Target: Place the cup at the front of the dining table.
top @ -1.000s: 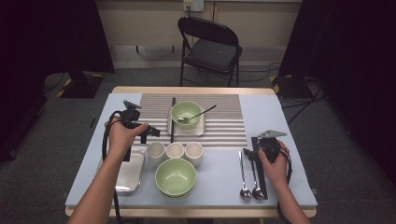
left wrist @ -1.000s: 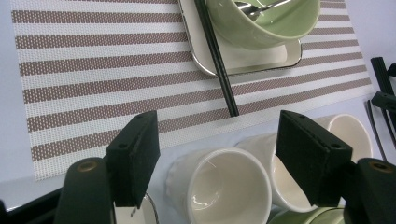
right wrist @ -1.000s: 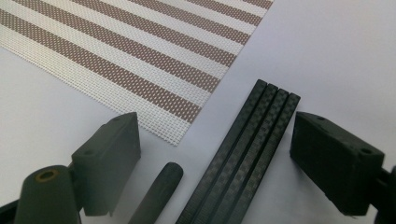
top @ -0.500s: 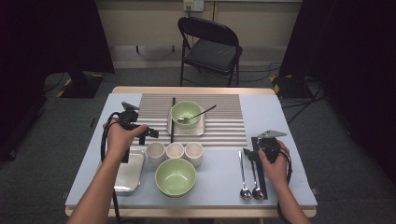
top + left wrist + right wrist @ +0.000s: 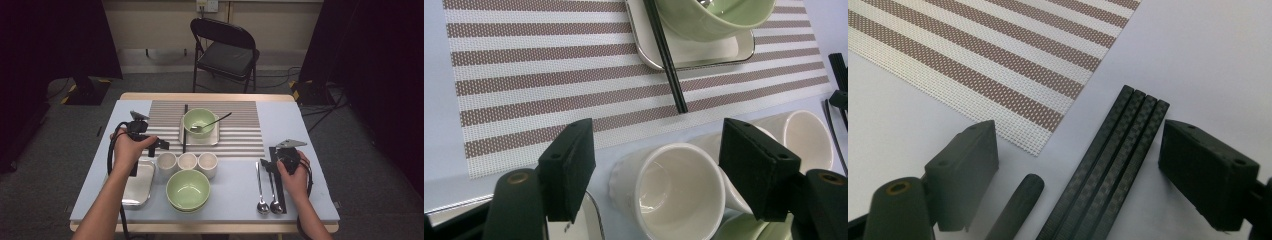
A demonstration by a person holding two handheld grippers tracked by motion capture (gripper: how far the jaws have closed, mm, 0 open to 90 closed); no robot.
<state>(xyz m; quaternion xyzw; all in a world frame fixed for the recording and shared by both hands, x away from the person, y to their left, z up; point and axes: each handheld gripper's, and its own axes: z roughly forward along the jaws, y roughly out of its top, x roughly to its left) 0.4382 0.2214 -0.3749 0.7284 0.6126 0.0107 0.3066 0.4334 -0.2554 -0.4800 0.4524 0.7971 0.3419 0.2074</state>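
we see the left gripper hanging just above the row of three white cups, its jaws wide with nothing pressed between them; in the left gripper view the nearest cup sits below and between the two black pads without touching either. in the high view that same cup is the leftmost of the three, standing upright on the blue tabletop just beside the middle cup, with the third cup at the right end of the row. a large green bowl sits right in front of the cups, and a metal tray lies to their left, under our left forearm. beyond the cups a striped placemat carries a second tray with a smaller green bowl that holds a spoon, and a black chopstick lies along that tray's left side. the right gripper rests low over the right part of the tabletop, its jaws also wide and holding nothing; in the right gripper view a bundle of black chopsticks lies between its pads, apart from both. two metal spoons lie side by side just left of that bundle.
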